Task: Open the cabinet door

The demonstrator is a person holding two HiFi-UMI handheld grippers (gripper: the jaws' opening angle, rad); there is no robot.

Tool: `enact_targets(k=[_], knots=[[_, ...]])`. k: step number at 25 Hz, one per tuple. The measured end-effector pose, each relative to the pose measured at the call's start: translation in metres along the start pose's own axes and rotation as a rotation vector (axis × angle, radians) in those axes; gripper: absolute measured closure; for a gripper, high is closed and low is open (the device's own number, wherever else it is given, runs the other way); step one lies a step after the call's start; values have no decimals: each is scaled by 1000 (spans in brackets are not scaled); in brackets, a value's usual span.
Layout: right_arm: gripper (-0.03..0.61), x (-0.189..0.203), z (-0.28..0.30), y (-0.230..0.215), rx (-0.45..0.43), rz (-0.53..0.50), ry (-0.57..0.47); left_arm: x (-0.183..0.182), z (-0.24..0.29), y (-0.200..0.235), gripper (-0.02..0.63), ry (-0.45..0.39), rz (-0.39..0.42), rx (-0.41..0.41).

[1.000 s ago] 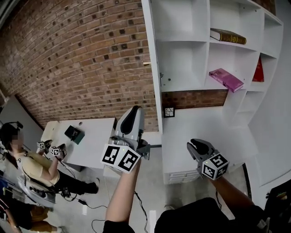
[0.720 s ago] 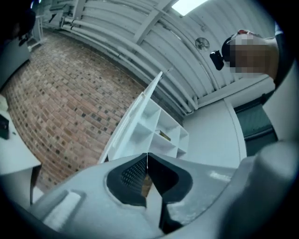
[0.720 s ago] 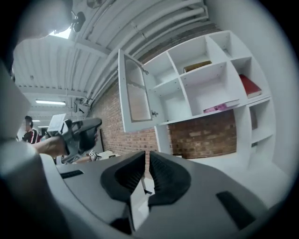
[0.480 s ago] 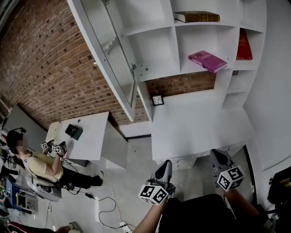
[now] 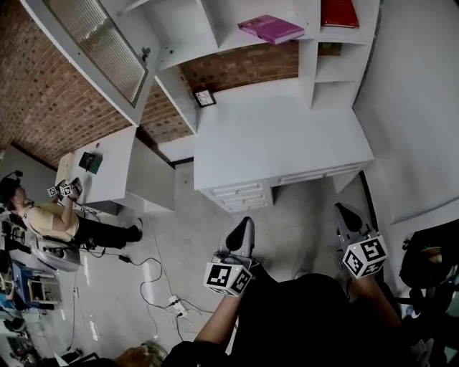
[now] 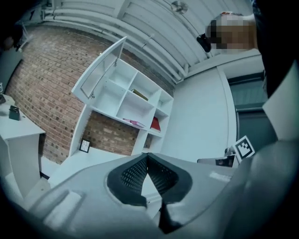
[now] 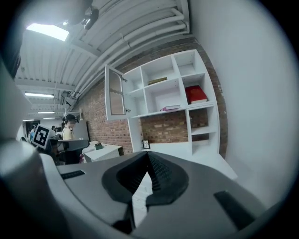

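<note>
Cabinet door (image 5: pixel 93 43): stands open at the upper left of the head view, hinged to the white shelf unit (image 5: pixel 188 51).
Your left gripper (image 5: pixel 244 223): lower centre; fingers (image 6: pixel 132 175) clenched together, empty.
Your right gripper (image 5: pixel 344 211): lower right; fingers (image 7: pixel 162 176) clenched together, empty.
Desk (image 5: pixel 280 136): white, under the shelves, well apart from both grippers.
Shelves: pink book (image 5: pixel 271 29), red book (image 5: pixel 338 12).

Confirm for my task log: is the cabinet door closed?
No, the cabinet door stands swung out from the white shelf unit.
</note>
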State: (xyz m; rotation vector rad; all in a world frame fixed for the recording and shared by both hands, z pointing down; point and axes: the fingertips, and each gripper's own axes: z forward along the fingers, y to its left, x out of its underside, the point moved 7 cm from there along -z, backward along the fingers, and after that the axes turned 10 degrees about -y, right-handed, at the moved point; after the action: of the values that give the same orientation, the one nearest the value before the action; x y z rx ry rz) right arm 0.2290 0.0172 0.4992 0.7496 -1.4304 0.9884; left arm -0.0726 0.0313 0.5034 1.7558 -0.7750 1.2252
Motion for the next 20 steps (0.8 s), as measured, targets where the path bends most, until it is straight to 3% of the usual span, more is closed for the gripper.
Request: enact_targets(k=[4, 9, 14, 20], knots=[[578, 21, -58, -31, 10, 2, 55, 24, -19, -59, 594, 28, 20, -54], [578, 32, -106, -63, 41, 33, 40, 50, -41, -104, 594, 63, 25, -98], [578, 33, -125, -57, 61, -5, -1, 55, -66, -115, 594, 31, 54, -88], [578, 27, -120, -30, 67, -23, -17, 37, -75, -108, 594, 14, 119, -63]])
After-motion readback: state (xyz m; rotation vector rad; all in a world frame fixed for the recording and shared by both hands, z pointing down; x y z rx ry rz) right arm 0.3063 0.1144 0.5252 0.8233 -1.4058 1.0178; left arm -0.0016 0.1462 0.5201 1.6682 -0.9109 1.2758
